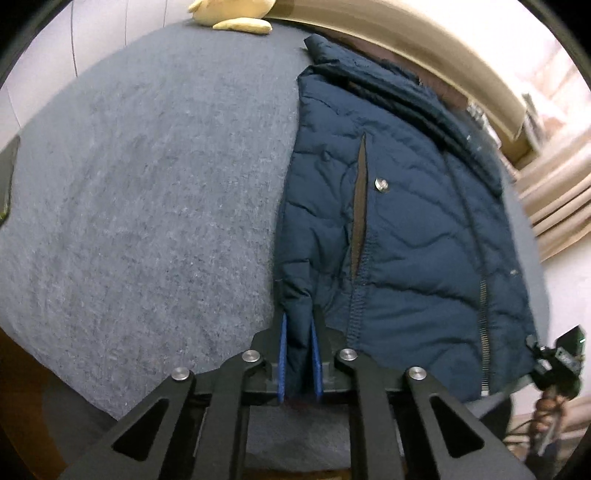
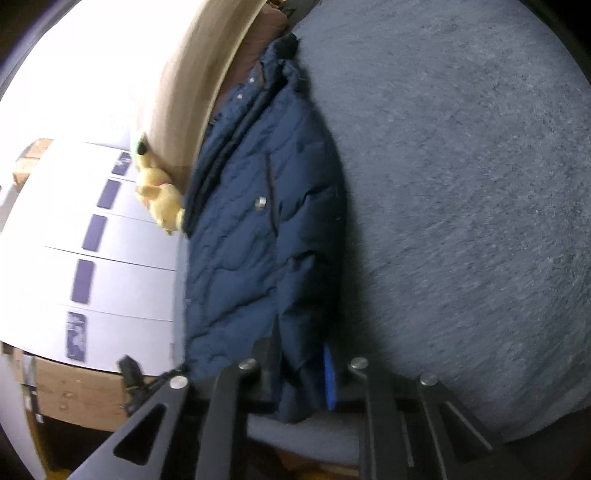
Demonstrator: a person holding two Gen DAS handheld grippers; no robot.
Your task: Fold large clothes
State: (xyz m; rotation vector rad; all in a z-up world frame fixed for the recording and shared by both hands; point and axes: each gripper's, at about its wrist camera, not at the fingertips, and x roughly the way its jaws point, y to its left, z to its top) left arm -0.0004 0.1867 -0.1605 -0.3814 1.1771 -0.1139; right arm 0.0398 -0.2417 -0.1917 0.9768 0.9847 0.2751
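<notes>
A navy quilted puffer jacket (image 1: 399, 221) lies on a grey blanket-covered bed (image 1: 147, 184), zipper and a slit pocket with a snap facing up. My left gripper (image 1: 298, 332) is shut on the jacket's near hem corner, fabric pinched between its blue pads (image 1: 282, 354). In the right wrist view the jacket (image 2: 258, 240) hangs stretched and lifted; my right gripper (image 2: 299, 369) is shut on its other hem corner, one blue pad (image 2: 328, 376) showing. The right gripper (image 1: 554, 362) also shows at the jacket's far corner in the left wrist view.
A yellow plush toy (image 1: 236, 18) lies at the bed's far edge; it also shows in the right wrist view (image 2: 159, 195). A beige headboard (image 1: 443, 51) runs behind the jacket. White drawers (image 2: 110, 240) and a cardboard box (image 2: 74, 391) stand beside the bed (image 2: 461, 184).
</notes>
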